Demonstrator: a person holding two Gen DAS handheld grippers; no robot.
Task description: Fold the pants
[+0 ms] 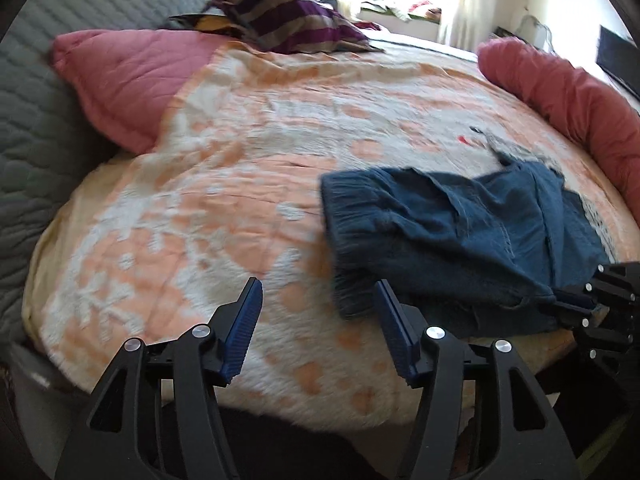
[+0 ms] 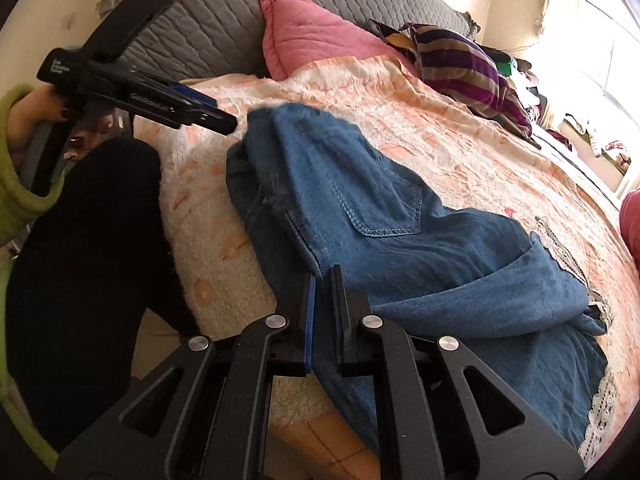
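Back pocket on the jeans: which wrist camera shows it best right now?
Right wrist view. The back pocket sits central there, its stitching sharp, just beyond the right gripper clamped on the jeans. In the left wrist view the jeans are blurred and no pocket outline is clear.

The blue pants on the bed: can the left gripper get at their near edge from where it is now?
Probably yes. The left gripper is open and empty, and the pants lie just beside it on the blanket with nothing between. The right gripper already pinches the other edge.

Blue denim pants (image 2: 400,240) lie bunched, partly folded; lace-trimmed.
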